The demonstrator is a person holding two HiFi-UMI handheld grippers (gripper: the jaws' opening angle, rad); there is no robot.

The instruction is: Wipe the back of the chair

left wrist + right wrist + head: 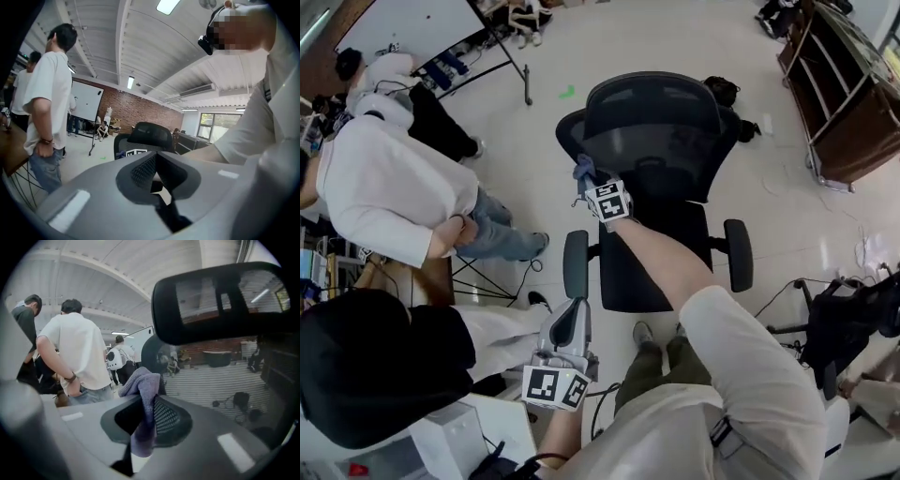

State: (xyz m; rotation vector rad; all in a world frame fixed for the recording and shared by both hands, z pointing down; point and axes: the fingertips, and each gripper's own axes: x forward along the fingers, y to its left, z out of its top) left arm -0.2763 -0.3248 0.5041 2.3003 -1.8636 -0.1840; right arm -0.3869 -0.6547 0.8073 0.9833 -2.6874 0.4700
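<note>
Right gripper view: the right gripper (151,401) is seen clamped on a purple cloth (142,380), which is pinched between the jaws and bunched above and below them. Just past the cloth, at 1 o'clock, the dark upper part of the chair back (220,296) is met, and its mesh fills the 3 o'clock side.

In the head view the cloth is placed at the 9 o'clock edge of the chair back. Whether it is touching or just beside it cannot be told. The seat (647,258) is turned toward the person.

The left gripper (156,159) is held at 7 o'clock in the head view, well apart from the chair. Its jaws are together and nothing is held between them.

Wiping is judged to be at its start. A firm grip is called for, since the mesh may drag the cloth out of the jaws. The loose bunch should be laid flat on the surface and led from 9 toward 3 o'clock in overlapping rows, top to bottom. The chair is likely to swivel under pressure, so the near armrest (575,264) could be steadied with the left gripper. Wide swings toward 9 o'clock are best avoided, as a person in a white shirt (394,187) stands near.
</note>
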